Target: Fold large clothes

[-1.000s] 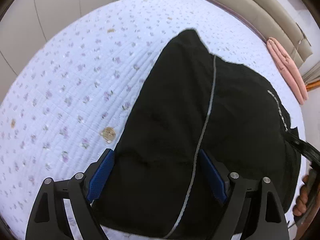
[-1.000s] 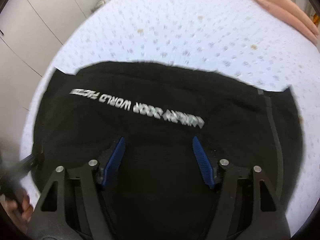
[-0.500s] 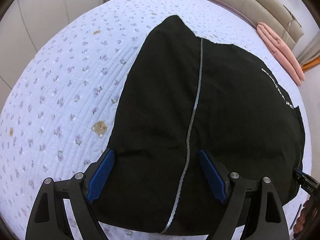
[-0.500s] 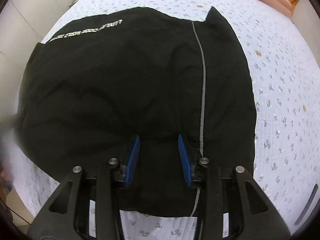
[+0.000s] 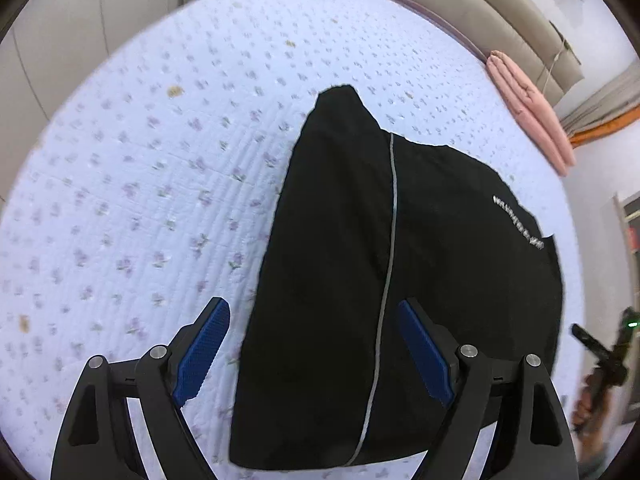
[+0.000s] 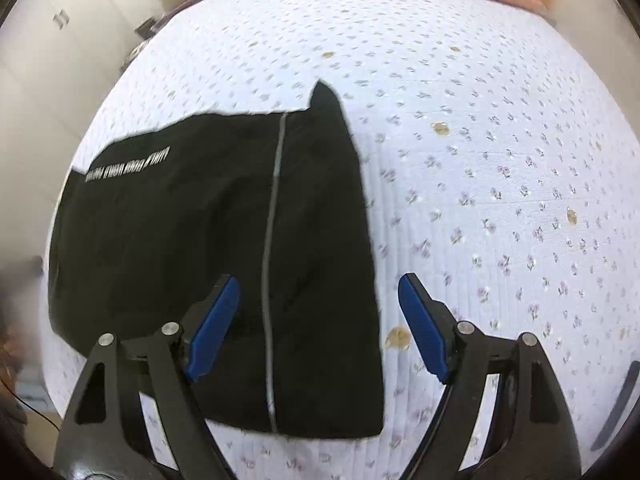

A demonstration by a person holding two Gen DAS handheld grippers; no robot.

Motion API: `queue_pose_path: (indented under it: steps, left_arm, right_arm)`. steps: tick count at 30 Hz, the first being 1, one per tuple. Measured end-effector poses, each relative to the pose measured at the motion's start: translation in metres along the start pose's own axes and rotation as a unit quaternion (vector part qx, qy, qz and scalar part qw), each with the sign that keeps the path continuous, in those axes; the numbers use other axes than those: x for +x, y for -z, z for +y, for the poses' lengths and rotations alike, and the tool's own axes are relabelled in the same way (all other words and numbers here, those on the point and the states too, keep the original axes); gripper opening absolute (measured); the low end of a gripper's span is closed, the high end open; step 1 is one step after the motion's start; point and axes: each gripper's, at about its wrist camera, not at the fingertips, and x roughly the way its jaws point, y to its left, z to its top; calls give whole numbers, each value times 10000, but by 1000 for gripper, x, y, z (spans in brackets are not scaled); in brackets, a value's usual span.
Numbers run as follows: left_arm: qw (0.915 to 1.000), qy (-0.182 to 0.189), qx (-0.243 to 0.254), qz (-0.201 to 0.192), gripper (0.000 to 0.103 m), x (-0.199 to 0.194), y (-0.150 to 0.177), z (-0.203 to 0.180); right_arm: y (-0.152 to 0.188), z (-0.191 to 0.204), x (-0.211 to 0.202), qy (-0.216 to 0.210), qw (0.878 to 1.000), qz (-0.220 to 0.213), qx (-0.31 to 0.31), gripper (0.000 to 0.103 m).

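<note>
Spread wide again since half a second earlier, right gripper [image 6: 318, 324], holding nothing. Left gripper [image 5: 314, 354] likewise wide. Folded black fabric garment [image 5: 384, 280] flat on lilac floral quilted bedspread [image 5: 140, 200].

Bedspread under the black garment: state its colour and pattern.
The bedspread is pale blue-white, quilted, with small purple flower sprigs; clearest in the right wrist view.

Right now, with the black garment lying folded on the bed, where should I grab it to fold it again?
Probably the near hem of the black garment, coming in low from the near side of the bed. That edge lies flat and straight, closest to both open hand-held grippers, right and left; the far corner sticks up in a point.
</note>
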Motion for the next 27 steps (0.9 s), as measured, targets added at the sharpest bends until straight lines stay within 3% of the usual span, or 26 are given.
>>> queue_pose_path:
  steps: [5,10,13,18,27]
  left_arm:
    - [9960,707,-231,487,87,34,-10,13]
    - [9901,1111,-378,770,87,61,-9,25]
    - [9840,1454,-497,905,87,74,-4,29]
    - [9785,1723,-515,1007,87,91,1,27]
    - [9669,2214,-596,1123,87,110,-4,20]
  right_arm:
    - [-1,-9,18,-266,9989,119,366,81]
    - [9,-39,37,-751,9942,447,621,83]
    - [11,-46,36,-989,9910,488,763,84]
    - [7,-54,48,-1315,9861,582,828,88]
    - [14,-77,68,-2461,9558,912,1327,97]
